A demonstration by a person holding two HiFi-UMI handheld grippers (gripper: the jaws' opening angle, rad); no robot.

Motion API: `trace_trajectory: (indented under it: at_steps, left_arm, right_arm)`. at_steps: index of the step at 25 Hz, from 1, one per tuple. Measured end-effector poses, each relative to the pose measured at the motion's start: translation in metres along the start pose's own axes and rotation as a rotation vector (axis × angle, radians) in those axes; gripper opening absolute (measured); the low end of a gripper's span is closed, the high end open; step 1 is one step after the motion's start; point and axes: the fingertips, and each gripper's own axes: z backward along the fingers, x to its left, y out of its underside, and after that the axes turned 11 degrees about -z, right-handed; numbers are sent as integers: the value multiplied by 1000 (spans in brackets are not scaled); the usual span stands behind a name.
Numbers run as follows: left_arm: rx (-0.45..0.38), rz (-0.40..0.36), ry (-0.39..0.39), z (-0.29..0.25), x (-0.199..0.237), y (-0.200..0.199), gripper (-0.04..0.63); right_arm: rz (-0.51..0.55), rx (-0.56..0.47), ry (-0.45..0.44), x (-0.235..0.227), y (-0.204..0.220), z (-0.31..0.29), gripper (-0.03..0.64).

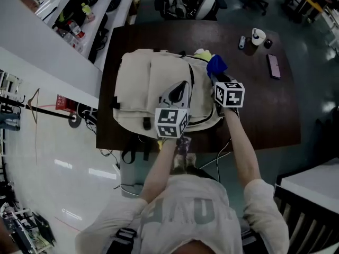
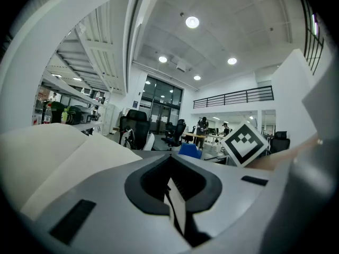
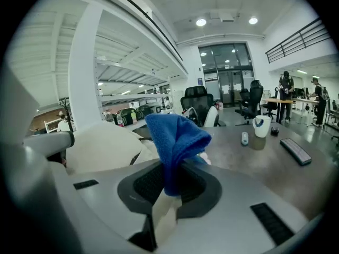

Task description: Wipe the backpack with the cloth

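A cream backpack [image 1: 151,91] lies flat on the dark table [image 1: 265,115], its pale body also showing in the left gripper view [image 2: 47,157] and in the right gripper view [image 3: 103,144]. My right gripper [image 1: 216,74] is shut on a blue cloth [image 3: 175,142], held at the backpack's right upper edge; the cloth [image 1: 216,65] shows blue in the head view too. My left gripper [image 1: 179,91] rests over the backpack's middle with its jaws together and nothing between them [image 2: 175,208].
A white mug [image 1: 258,36], a small dark item [image 1: 241,42] and a phone [image 1: 274,66] lie at the table's far right. Office chairs [image 1: 185,1] stand beyond the far edge. Shelving with bottles [image 1: 74,30] runs along the left. Cables hang off the near edge.
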Motion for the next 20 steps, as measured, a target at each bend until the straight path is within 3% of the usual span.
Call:
trace_trajectory:
  at_steps: [20]
  left_arm:
    - [-32, 29, 101, 75, -19, 8, -2]
  right_arm:
    - [-130, -4, 95, 43, 96, 103, 43]
